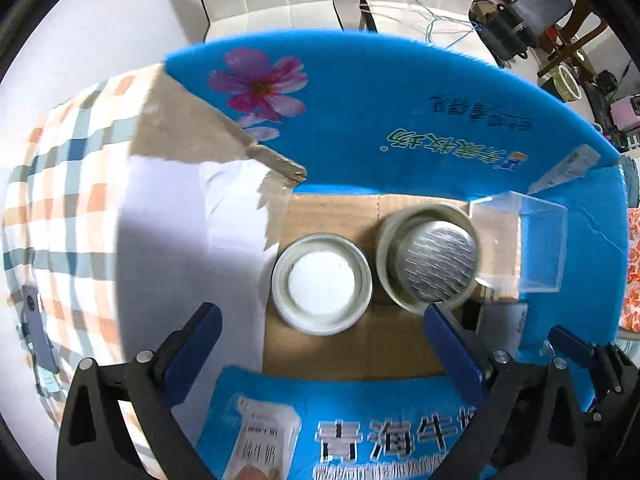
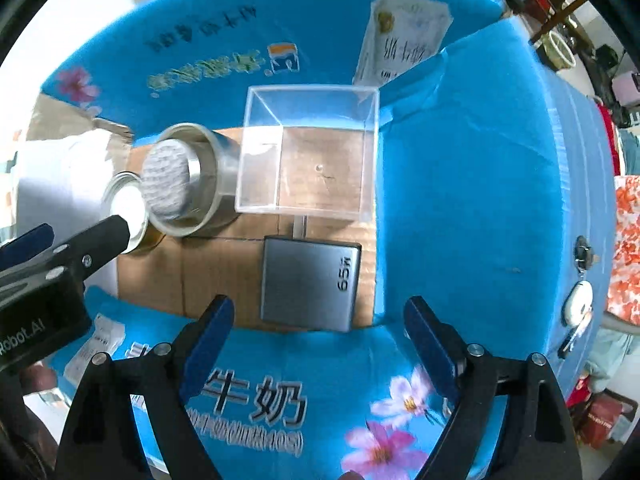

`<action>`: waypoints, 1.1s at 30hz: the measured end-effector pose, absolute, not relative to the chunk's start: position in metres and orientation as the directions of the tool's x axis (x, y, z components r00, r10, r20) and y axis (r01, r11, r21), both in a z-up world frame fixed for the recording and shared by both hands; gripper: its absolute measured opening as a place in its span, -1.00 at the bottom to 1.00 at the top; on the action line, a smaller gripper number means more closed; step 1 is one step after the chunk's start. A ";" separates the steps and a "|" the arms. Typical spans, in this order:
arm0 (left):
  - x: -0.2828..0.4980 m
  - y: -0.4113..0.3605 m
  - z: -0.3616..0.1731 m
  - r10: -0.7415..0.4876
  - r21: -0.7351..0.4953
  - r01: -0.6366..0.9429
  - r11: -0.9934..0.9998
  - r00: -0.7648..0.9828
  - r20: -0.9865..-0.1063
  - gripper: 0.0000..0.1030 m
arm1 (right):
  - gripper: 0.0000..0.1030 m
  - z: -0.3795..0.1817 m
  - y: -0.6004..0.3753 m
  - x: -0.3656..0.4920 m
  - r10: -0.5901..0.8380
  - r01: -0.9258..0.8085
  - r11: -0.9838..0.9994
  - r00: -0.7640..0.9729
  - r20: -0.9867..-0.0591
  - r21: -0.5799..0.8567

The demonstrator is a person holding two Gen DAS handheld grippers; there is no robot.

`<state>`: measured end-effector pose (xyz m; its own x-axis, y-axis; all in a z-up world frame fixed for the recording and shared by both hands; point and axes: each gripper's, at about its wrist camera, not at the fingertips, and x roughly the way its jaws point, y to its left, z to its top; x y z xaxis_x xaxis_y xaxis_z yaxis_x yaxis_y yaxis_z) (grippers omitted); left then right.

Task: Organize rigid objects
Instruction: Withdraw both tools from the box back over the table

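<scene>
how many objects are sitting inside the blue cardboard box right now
4. White round lidded jar at the left, silver metal tin inside a tape roll beside it, clear square plastic container at the far right, grey flat charger block nearest. The flaps may hide more.

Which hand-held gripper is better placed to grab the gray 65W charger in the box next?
Right, probably. The right hand-held gripper is open with the charger directly ahead between its fingers. The left hand-held gripper, also open, faces the white jar; from there the charger sits off to its right.
</scene>
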<state>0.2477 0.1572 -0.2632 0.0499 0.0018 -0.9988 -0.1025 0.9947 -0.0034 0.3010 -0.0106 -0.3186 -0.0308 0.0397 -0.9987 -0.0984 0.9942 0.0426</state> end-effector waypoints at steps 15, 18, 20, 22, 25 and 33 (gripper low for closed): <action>0.208 0.155 -0.154 0.039 0.006 -0.122 0.992 0.276 -0.960 1.00 | 0.73 -0.199 -0.015 0.213 0.150 -0.138 0.982 0.126 -0.981 0.133; 0.205 0.139 -0.132 0.041 0.004 -0.120 0.993 0.311 -0.950 1.00 | 0.73 -0.164 -0.027 0.198 0.167 -0.147 0.979 0.162 -0.973 0.144; 0.195 0.133 -0.121 0.042 0.003 -0.119 0.993 0.330 -0.943 1.00 | 0.73 -0.146 -0.028 0.191 0.183 -0.155 0.976 0.179 -0.967 0.156; 0.189 0.132 -0.110 0.034 -0.009 -0.118 0.993 0.349 -0.936 1.00 | 0.73 -0.129 -0.029 0.180 0.199 -0.168 0.972 0.197 -0.960 0.167; 0.177 0.130 -0.093 0.036 -0.011 -0.121 0.993 0.379 -0.925 1.00 | 0.73 -0.112 -0.031 0.169 0.216 -0.180 0.967 0.213 -0.953 0.179; 0.157 0.116 -0.072 0.035 -0.013 -0.112 0.994 0.412 -0.910 1.00 | 0.73 -0.093 -0.051 0.153 0.258 -0.165 0.961 0.238 -0.937 0.223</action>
